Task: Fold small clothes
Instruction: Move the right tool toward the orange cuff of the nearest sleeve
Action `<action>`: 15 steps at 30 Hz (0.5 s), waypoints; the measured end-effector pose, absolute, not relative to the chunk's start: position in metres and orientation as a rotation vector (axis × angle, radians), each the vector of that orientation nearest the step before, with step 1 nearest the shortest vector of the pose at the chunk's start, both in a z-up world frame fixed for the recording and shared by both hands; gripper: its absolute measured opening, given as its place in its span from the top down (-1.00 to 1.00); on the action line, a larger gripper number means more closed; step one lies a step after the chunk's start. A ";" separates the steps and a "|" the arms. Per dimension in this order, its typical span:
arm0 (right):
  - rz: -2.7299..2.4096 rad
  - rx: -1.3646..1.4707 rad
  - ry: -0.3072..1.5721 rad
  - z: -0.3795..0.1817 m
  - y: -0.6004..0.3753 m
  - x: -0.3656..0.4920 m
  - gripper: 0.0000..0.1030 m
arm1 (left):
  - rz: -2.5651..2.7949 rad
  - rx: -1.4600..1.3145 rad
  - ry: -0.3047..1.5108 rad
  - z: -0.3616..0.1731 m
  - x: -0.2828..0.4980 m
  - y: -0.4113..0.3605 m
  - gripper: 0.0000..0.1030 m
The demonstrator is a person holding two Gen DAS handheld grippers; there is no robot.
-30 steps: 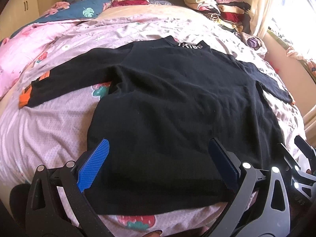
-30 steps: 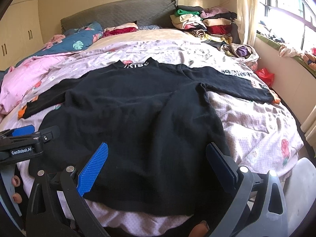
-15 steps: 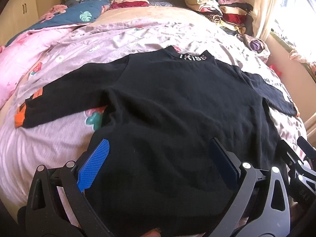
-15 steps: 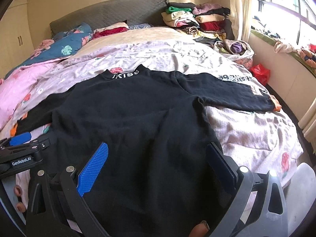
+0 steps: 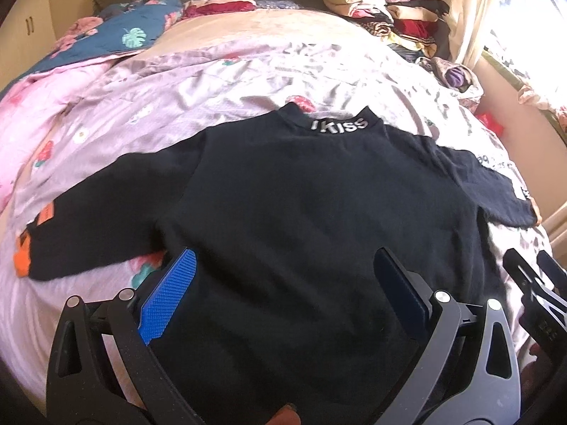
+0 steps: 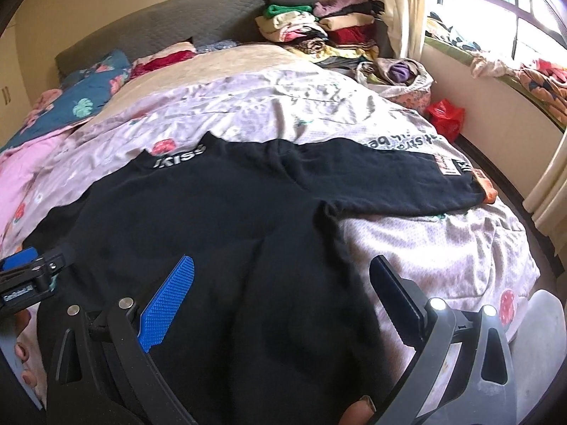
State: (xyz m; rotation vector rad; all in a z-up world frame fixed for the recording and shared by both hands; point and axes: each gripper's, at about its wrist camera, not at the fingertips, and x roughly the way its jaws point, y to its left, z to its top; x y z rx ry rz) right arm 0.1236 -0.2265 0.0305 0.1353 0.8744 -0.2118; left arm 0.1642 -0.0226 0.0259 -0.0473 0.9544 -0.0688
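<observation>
- The left gripper (image 5: 283, 272) hangs low over the bottom part of the black sweater (image 5: 304, 212), jaws wide apart and holding nothing
- The right gripper (image 6: 283, 276) hangs over the same part, nearer the bed's right edge, jaws also wide apart and holding nothing
- The sweater lies flat on the pink bedspread (image 6: 425, 248), both sleeves stretched out sideways
- A pile of folded clothes (image 6: 319, 28) sits at the bed's far right corner, well away
</observation>
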 end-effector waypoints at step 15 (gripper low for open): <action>-0.352 0.275 0.878 0.027 -0.287 0.183 -0.92 | -0.145 -0.035 0.965 0.018 0.209 -0.053 -0.83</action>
